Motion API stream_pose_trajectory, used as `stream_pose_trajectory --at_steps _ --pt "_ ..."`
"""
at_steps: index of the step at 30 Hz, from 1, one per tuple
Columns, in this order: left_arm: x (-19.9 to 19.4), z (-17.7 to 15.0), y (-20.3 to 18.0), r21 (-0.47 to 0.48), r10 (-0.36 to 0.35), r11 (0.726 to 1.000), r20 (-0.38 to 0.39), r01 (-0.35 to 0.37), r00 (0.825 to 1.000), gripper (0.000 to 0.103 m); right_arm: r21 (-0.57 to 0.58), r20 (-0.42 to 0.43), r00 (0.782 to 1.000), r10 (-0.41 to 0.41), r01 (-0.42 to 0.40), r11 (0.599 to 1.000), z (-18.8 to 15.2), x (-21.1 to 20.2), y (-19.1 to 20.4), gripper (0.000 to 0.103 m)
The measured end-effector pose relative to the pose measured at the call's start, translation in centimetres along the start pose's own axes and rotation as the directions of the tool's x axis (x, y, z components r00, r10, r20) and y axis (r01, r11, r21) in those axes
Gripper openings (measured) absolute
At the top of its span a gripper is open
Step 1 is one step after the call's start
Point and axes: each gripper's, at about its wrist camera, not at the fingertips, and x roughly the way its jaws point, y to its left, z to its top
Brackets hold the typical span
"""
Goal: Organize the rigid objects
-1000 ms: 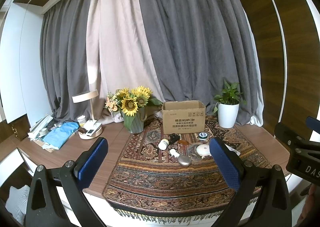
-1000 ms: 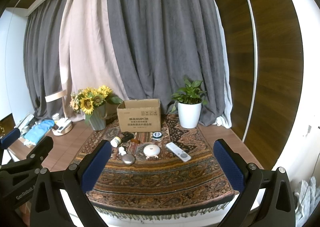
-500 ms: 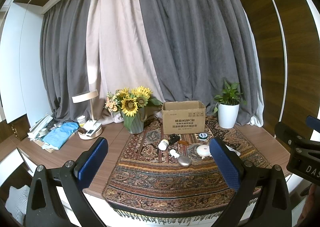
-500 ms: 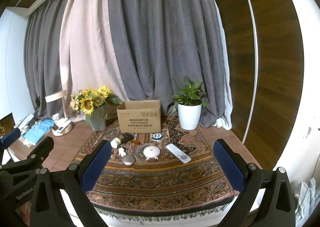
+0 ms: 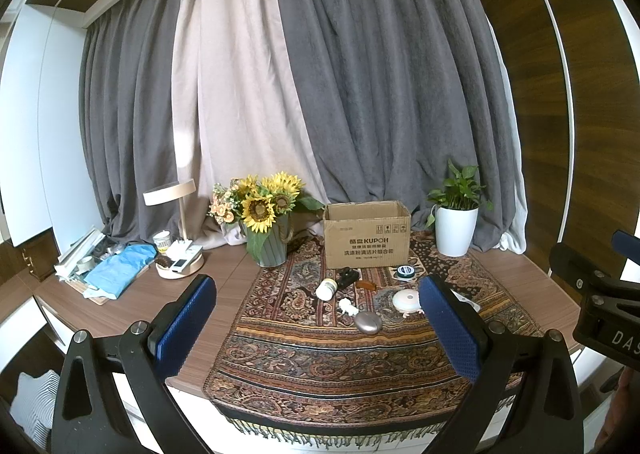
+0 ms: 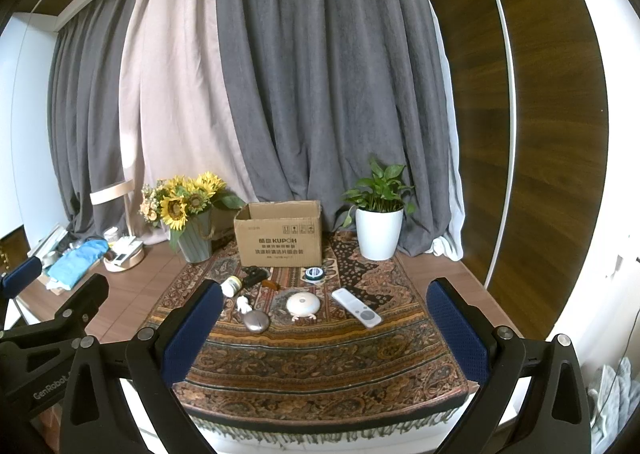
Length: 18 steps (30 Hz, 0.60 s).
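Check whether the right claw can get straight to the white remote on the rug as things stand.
Probably yes. The right claw is open and empty, and the white remote lies flat on the rug ahead of it, apart from the round white gadget, with only bare rug between.

We see a wooden table (image 6: 132, 294) with a patterned rug (image 6: 320, 354) draped over its front edge, spread between and beyond our right fingers (image 6: 192, 334). Directly on the wood past the left fingers (image 5: 184, 326) sit a lamp tray (image 5: 180, 268), a blue cloth (image 5: 120, 270) and a vase of sunflowers (image 5: 268, 250). The vase touches the rug's edge.
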Motion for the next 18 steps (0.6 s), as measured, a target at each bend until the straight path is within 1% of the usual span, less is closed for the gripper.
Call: stream_pose_trajectory --at_steps 18 --pt "0.24 -0.30 -0.14 -0.001 -0.001 1.000 -0.004 0.001 1.000 0.103 0.001 0.002 1.000 0.006 -0.006 1.000 0.18 0.31 0.09 0.103"
